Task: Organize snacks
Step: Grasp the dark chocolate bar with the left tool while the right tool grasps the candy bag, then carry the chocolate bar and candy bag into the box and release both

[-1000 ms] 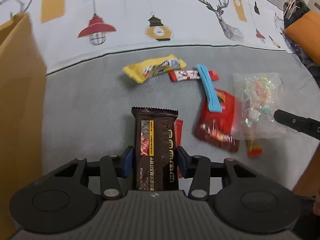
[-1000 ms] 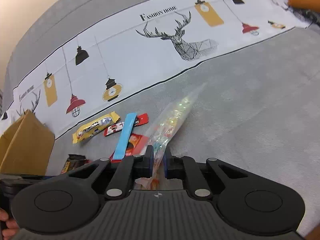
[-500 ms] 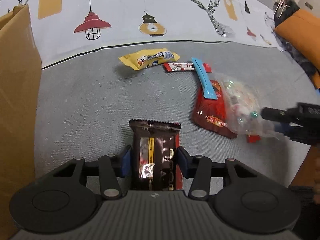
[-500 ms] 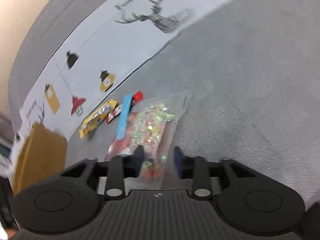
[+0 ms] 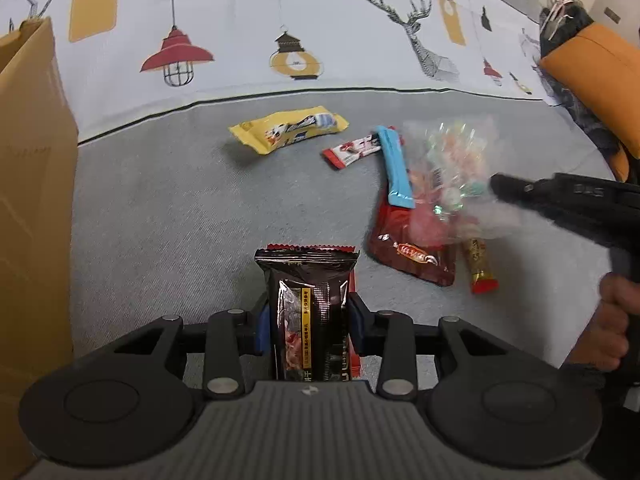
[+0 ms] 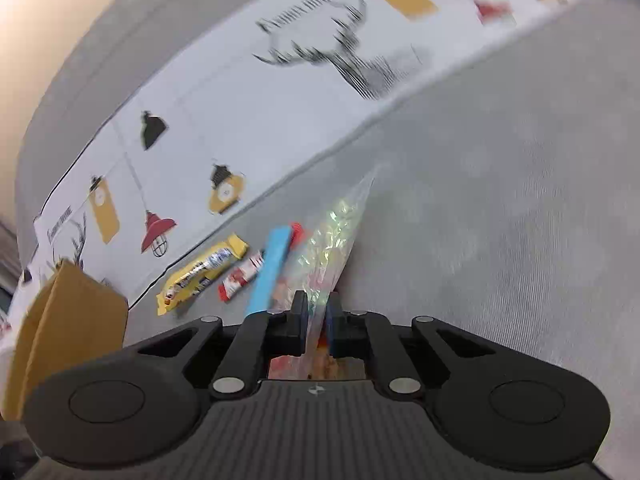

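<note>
Nothing looks boxed yet. Left tool (image 5: 308,322) closing on a dark biscuit pack (image 5: 307,312) beside the cardboard box (image 5: 32,184); right tool (image 6: 317,316) pinches the clear candy bag (image 6: 332,236) farther off, five snacks lying loose.

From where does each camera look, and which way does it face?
Left wrist: sits behind the left claw, whose jaws are closing on a dark snack pack; faces the gray cloth; shows the person's right hand.
Right wrist: behind the right claw, closing on a clear candy bag.
Shared: yellow packet, blue stick, cardboard box.
</note>
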Action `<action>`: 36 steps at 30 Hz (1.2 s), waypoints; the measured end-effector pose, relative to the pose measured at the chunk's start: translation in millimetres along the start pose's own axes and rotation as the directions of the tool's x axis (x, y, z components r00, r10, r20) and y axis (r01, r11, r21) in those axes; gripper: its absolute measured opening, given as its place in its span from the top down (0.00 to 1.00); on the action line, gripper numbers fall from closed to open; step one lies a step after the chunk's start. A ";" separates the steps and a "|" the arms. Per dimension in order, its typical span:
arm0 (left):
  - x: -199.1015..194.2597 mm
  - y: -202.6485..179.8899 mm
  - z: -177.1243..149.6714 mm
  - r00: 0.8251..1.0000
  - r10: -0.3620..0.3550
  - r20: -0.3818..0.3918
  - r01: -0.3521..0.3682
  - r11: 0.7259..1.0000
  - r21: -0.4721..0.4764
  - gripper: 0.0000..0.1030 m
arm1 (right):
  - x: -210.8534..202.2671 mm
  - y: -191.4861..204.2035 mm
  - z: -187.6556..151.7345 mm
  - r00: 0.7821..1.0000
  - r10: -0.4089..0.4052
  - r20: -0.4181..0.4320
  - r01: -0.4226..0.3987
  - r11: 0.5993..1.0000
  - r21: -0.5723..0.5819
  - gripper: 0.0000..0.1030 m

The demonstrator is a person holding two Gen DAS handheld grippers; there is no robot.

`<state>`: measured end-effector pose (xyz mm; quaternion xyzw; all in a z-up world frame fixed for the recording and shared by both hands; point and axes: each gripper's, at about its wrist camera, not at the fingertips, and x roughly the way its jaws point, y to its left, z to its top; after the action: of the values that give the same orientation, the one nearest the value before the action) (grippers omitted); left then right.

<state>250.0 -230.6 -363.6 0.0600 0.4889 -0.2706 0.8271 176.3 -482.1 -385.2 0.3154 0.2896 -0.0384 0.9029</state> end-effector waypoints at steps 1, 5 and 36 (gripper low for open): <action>2.1 0.9 -0.5 1.000 0.009 -0.020 -0.009 1.000 -0.005 0.57 | -4.1 2.9 0.1 1.000 0.010 0.005 -0.010 1.000 -0.025 0.94; 2.8 7.4 -7.2 0.998 0.019 -0.052 -0.021 0.999 -0.028 0.56 | -21.6 13.6 -4.0 1.000 0.028 0.012 -0.026 0.993 -0.115 0.95; -41.4 5.1 -21.0 1.000 0.013 -0.006 -0.014 1.000 -0.013 0.60 | -2.4 94.8 -40.8 0.982 0.108 -0.154 -0.153 0.934 -0.323 0.96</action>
<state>220.8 -202.6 -340.4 0.0585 0.4927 -0.2615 0.8279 177.8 -382.5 -357.9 0.1787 0.3303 0.0924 0.9222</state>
